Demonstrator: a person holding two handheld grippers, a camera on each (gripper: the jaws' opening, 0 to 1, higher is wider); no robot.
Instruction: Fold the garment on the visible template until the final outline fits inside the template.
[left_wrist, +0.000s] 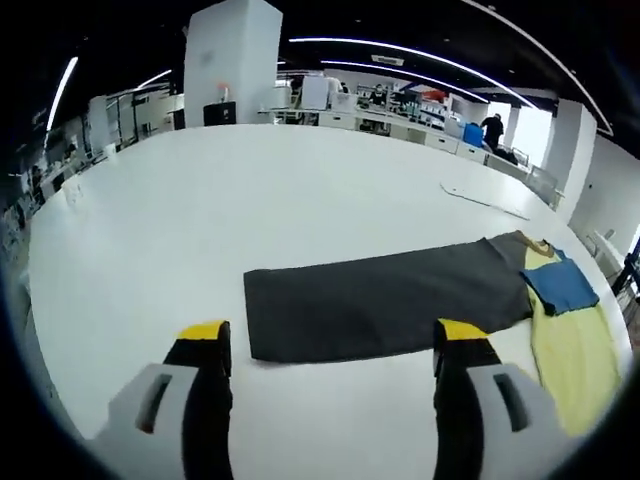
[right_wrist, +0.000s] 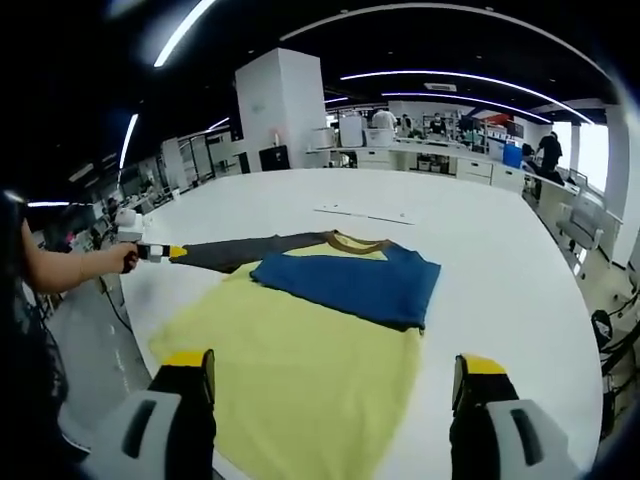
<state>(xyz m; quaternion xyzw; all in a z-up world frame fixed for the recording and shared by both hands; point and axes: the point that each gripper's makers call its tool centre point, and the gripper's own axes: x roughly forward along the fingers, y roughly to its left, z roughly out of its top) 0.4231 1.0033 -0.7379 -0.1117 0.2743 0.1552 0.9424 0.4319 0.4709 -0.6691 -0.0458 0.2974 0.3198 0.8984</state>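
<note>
Lying flat on the white counter (right_wrist: 480, 230), a soft, limp long-sleeved shirt (right_wrist: 300, 370) with dark grey sleeve (left_wrist: 385, 300) stretched sideways, light and best pinched at sleeve cuff or hem edge, both tongs (left_wrist: 332, 345) (right_wrist: 334, 372) gaping wide, holding nothing.

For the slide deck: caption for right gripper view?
Open right gripper above yellow garment, blue sleeve folded across, on white table.

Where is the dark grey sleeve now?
In the left gripper view the sleeve lies flat on the white table, just beyond the open left tongs, joined at its right end to the yellow shirt.
</note>
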